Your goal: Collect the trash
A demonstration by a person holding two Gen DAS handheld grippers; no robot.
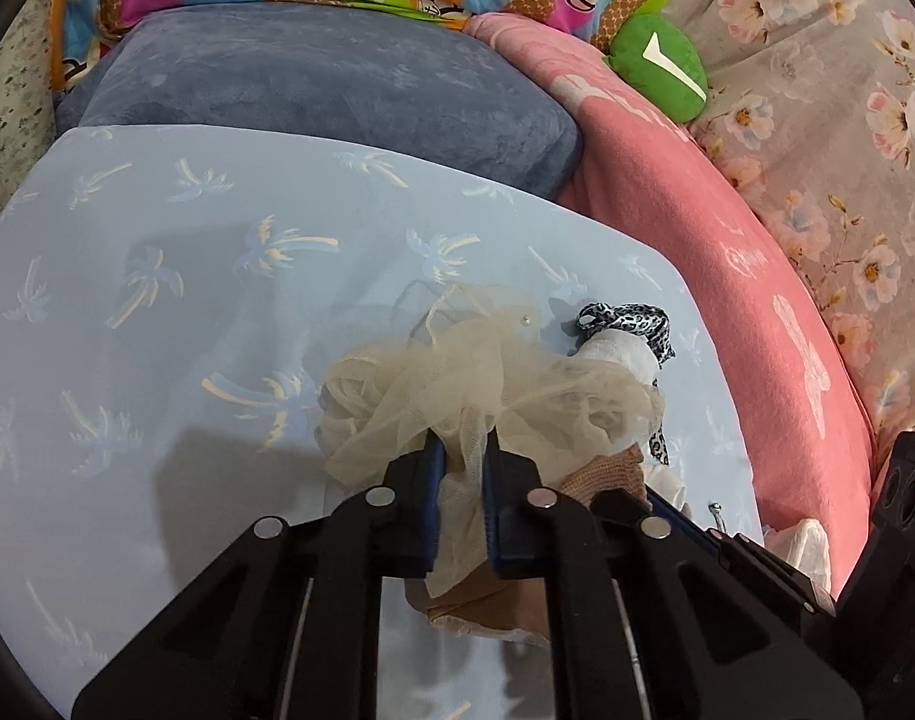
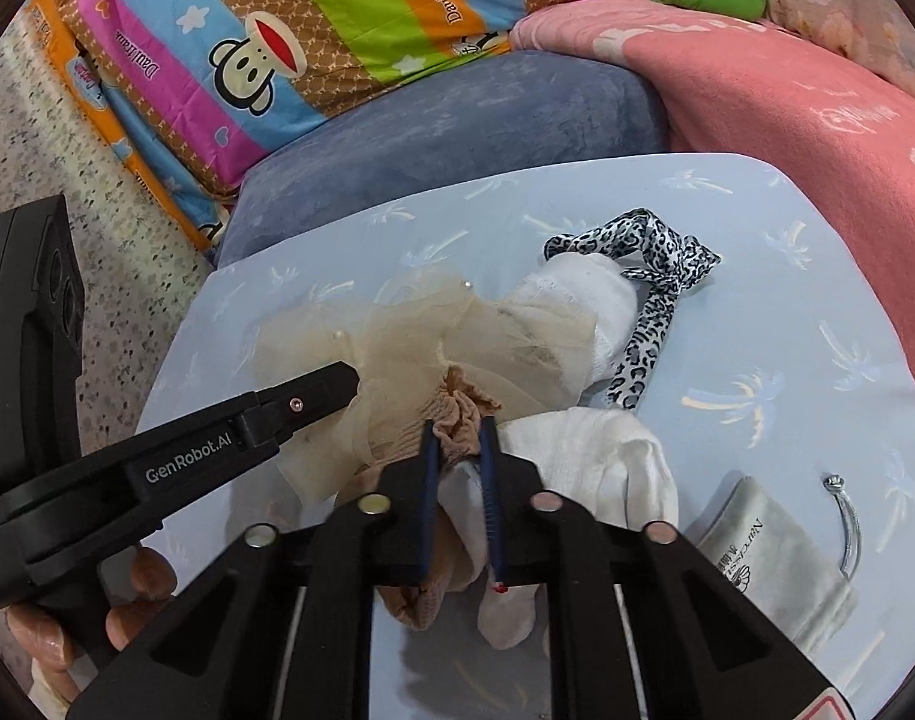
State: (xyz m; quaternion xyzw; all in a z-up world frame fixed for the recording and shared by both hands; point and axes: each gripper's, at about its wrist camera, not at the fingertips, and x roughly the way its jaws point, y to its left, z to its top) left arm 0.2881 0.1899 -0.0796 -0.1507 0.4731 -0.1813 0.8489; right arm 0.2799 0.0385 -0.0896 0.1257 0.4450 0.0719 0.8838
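Observation:
A pile of cloth scraps lies on a light blue palm-print board [image 1: 157, 276]. My left gripper [image 1: 462, 450] is shut on a cream tulle mesh [image 1: 493, 378], which bulges above its fingers. My right gripper [image 2: 459, 429] is shut on a tan ribbed stocking [image 2: 457, 405] beside the tulle [image 2: 409, 336]. The left gripper [image 2: 337, 387] reaches in from the left in the right wrist view. A leopard-print ribbon [image 2: 649, 276] and white socks [image 2: 595, 456] lie in the pile.
A grey pouch [image 2: 775, 564] and a metal bangle [image 2: 847, 528] lie on the board [image 2: 757, 228] at right. A blue cushion [image 1: 313, 84], a pink blanket [image 1: 697, 210], a green plush [image 1: 661, 66] and a cartoon quilt [image 2: 277, 30] surround it.

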